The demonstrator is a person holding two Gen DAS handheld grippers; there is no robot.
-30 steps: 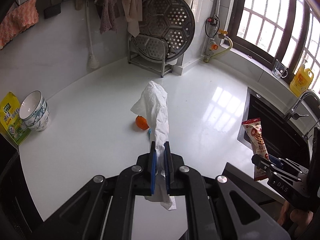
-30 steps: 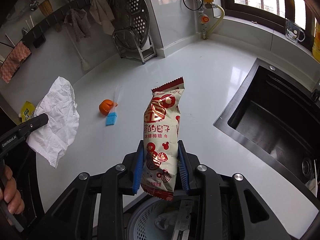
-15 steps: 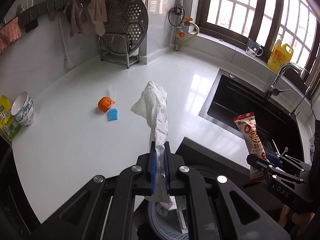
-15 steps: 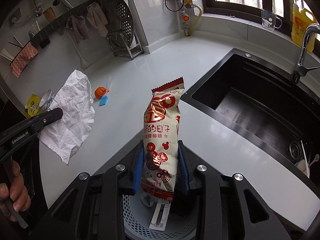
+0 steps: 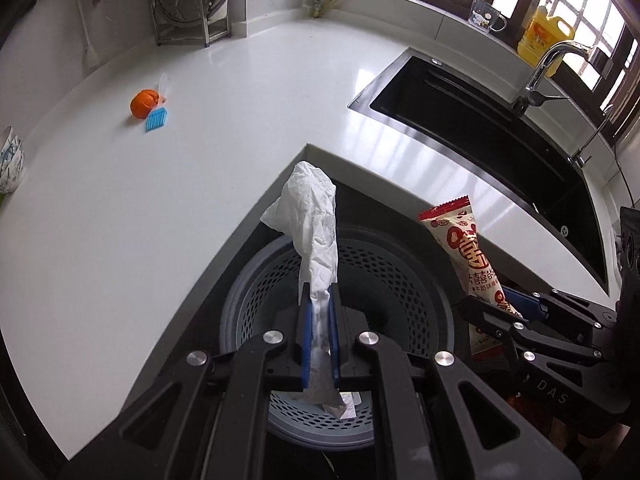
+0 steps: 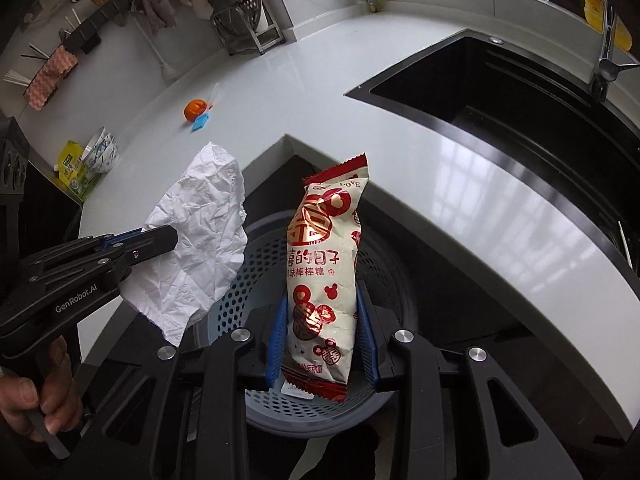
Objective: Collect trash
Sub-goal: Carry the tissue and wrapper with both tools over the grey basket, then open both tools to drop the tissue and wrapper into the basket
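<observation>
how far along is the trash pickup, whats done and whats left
Done: some scraps already lie in the bin. In hand: the left gripper is shut on the tissue and the right gripper on the wrapper, both held over the bin, not yet dropped. Left: release both. On the counter an orange piece and a blue brush remain; the orange piece looks like trash.

Two grippers: left (image 5: 320,312) and right (image 6: 322,320). One tissue (image 5: 314,220), one wrapper (image 6: 324,264), one bin (image 5: 404,272). One orange peel (image 5: 143,103), one blue brush (image 5: 156,119). One sink (image 5: 480,128), one faucet (image 5: 548,68), one bowl (image 6: 102,148), one yellow bottle (image 5: 546,36), one cup (image 5: 484,21).
</observation>
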